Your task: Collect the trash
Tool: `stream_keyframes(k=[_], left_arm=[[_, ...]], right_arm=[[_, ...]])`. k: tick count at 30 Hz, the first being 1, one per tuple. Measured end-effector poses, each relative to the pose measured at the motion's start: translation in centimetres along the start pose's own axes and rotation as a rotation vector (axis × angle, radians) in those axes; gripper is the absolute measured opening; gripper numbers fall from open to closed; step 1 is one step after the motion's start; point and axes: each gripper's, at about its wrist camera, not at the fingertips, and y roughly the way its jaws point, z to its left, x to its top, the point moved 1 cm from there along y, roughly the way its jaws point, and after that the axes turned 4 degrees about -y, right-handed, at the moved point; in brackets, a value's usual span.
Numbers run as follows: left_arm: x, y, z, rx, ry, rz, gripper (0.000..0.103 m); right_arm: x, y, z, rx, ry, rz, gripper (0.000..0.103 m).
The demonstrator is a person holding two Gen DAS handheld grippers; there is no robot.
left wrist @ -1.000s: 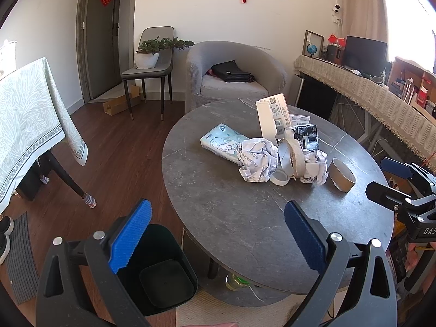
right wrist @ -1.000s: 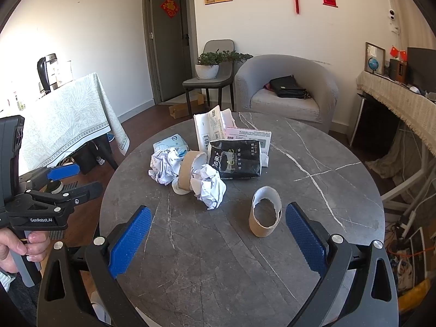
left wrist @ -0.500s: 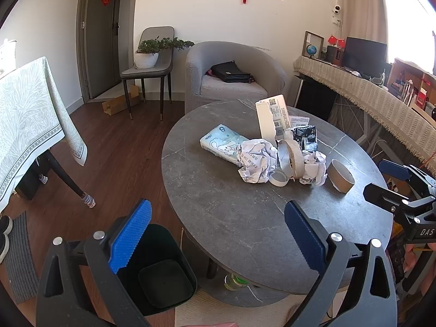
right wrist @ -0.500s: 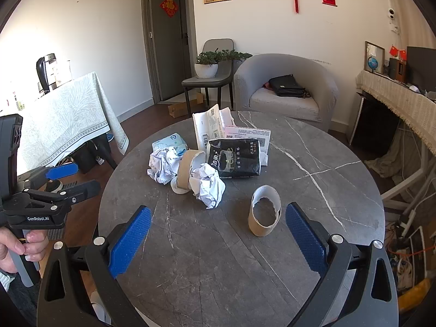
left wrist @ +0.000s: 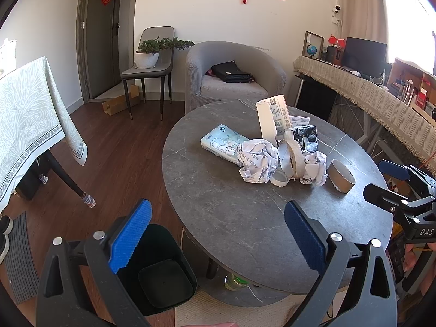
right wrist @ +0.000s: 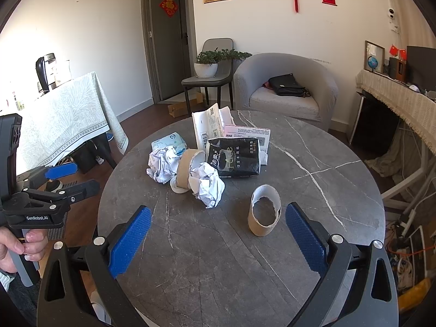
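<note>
Left tongs point(left wrist: 218, 234): released, empty, over desk point(left wrist: 245, 218) edge (bin point(left wrist: 163, 272) below).
Right tongs point(right wrist: 218, 231): released, near cardboard ring point(right wrist: 263, 214), not touching.

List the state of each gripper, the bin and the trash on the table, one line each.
left gripper: open, empty
right gripper: open, empty
bin: open, looks empty
cardboard ring: torn, alone
paper ball: crumpled
black packet: lying flat
white carton: upright, torn open
</note>
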Motion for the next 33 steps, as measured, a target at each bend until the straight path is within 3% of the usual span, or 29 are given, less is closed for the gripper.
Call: stream_keyframes(k=[23,33], left_arm=[[0.1,0.0,0.2,0.0,-0.001,-0.001,0.1],[0.2,-0.2,-0.1,0.005,0.038,-0.03,0.099]], right_arm=[[0.0,0.0,-0.2,0.0,0.005,0.002,0.1],[-0.2,0.4,-1.4,-0.069,0.028,0.005,0.098]])
